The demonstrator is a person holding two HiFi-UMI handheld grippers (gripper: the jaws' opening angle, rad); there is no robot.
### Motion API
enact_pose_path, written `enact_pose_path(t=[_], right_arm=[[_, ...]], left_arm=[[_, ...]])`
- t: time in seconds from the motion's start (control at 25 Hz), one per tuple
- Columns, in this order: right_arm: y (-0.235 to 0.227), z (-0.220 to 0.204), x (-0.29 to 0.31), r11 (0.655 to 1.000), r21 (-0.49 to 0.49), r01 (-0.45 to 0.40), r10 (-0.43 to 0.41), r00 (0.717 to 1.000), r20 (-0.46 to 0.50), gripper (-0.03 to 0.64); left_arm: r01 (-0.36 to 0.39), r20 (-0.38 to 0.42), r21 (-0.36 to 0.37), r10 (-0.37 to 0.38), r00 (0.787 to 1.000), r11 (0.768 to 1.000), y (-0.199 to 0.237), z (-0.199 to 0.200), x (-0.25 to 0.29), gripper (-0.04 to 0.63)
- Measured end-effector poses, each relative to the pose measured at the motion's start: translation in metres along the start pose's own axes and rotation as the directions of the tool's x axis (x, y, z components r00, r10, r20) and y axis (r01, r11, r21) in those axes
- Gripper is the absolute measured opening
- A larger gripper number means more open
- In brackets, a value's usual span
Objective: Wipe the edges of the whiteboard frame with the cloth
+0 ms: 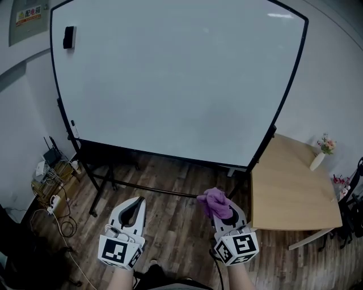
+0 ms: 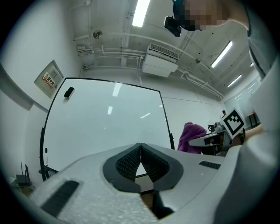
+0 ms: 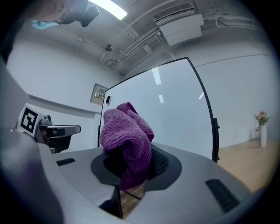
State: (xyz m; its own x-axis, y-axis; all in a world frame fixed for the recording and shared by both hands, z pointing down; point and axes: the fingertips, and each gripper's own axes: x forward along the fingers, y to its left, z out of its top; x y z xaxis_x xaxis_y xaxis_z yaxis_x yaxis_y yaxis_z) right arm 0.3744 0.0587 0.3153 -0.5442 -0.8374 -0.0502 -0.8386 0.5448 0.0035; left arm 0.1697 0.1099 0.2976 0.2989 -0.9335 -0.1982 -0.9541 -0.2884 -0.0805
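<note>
Now: right gripper [image 1: 222, 212] clamped on bunched purple terry cloth [image 1: 214, 202]; left gripper [image 2: 141, 151] closed, empty. Risk: friction along the whiteboard's black frame edge [image 1: 159, 154] may pull the cloth from the jaws.

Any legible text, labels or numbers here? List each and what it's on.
"配电箱", likely: red-banded sign on the wall left of the whiteboard; its smaller print is too small to read.
Whiteboard: blank, no writing.
Marker cubes: square patterns only, no text.
Same sign in both gripper views: unreadable.
</note>
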Motion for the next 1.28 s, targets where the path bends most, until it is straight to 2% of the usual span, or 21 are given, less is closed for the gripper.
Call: enact_pose_path(t=[0.68,1.28], right_arm=[[0.012,-0.001,-0.037,0.996,-0.009,-0.092,0.092,0.996,0.008,0.089],[0.014,0.002,-0.055,0.995,-0.003,-0.101,0.101,0.995,0.019,0.089]], left_arm=[[-0.047,-0.011,0.012,0.048,0.999,0.999,-0.034,0.005,-0.035,0.017],[-0.057,-0.010,0.011,0.058,0.998,0.998,-0.046,0.010,-0.046,0.017]])
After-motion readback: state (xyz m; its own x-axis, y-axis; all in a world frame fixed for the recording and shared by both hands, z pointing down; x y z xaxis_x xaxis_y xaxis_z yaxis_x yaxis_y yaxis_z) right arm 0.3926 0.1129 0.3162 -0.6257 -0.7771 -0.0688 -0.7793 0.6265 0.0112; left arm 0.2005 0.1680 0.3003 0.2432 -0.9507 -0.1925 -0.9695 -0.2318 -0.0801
